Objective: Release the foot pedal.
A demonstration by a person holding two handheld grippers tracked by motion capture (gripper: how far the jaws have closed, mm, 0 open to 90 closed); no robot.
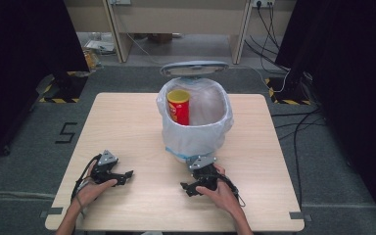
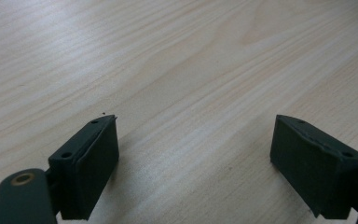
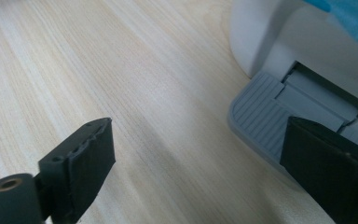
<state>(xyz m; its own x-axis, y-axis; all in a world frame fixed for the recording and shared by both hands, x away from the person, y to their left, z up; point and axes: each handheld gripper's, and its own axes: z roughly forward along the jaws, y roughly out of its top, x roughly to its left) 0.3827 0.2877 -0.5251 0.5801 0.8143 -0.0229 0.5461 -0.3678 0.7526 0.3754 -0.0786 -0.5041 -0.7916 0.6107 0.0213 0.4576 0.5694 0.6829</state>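
The left gripper (image 2: 193,154) stands with its two black jaws wide apart and nothing between them, just above bare wood. The right gripper (image 3: 196,163) is likewise spread wide and empty; its far jaw sits just in front of the ribbed grey foot pedal (image 3: 261,119) of the small white pedal bin (image 1: 194,122). In the high view the left gripper (image 1: 125,175) lies near the table's front left and the right gripper (image 1: 188,187) near the front middle, just before the bin, each held by one hand.

There are two grippers, one bin and one red cylindrical crisp can with a yellow top (image 1: 178,106). The can stands upright inside the bin, which is lined with a translucent white plastic bag (image 1: 210,129); its grey lid (image 1: 194,67) is raised behind.

The light wood-grain table (image 1: 127,127) stands on grey carpet, with black curtains at both sides and cables on the floor at right.

The right gripper view brings out the pedal's ridges and a blue strip; the high view alone gives the can and lid.
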